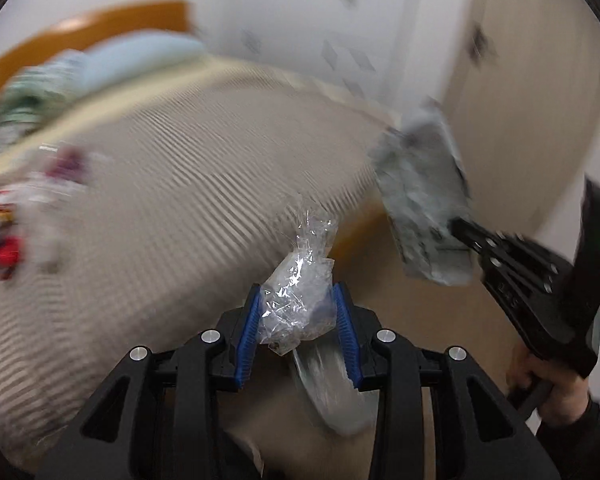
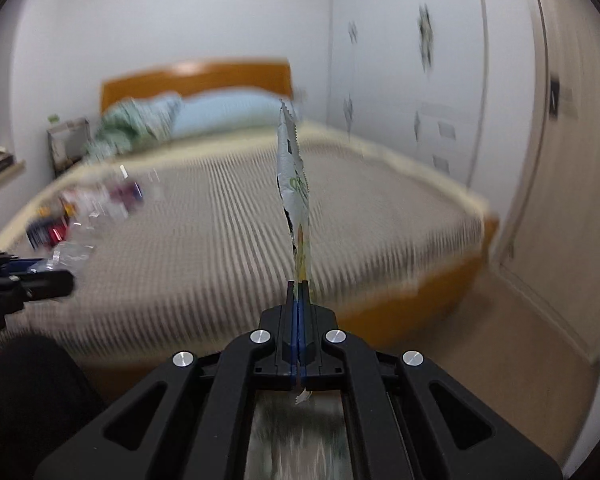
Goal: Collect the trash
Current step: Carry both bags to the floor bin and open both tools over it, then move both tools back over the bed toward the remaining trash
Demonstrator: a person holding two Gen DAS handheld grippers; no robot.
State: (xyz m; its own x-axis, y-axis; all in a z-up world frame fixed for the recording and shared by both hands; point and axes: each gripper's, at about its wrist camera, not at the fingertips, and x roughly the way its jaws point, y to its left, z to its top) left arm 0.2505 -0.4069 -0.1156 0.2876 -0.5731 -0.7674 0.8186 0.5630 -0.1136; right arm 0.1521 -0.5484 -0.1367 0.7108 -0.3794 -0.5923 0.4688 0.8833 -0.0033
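My left gripper (image 1: 298, 300) is shut on a crumpled clear plastic bag (image 1: 296, 300), held in the air off the foot of the bed. My right gripper (image 2: 300, 292) is shut on a flat silver foil wrapper (image 2: 294, 188) that stands up edge-on from its jaws; from the left wrist view that wrapper (image 1: 424, 204) hangs from the right gripper (image 1: 458, 226) at the right. A blurred pile of more trash (image 2: 84, 212) lies on the left side of the bed; it also shows in the left wrist view (image 1: 28, 208).
The bed (image 2: 240, 232) has a striped beige cover, an orange wooden frame (image 2: 420, 300) and headboard (image 2: 196, 78), with pillows and bedding (image 2: 188, 116) at its head. White wardrobe doors (image 2: 440, 80) stand at the right, above wooden floor (image 2: 500, 352). A shelf (image 2: 0, 168) is at the left wall.
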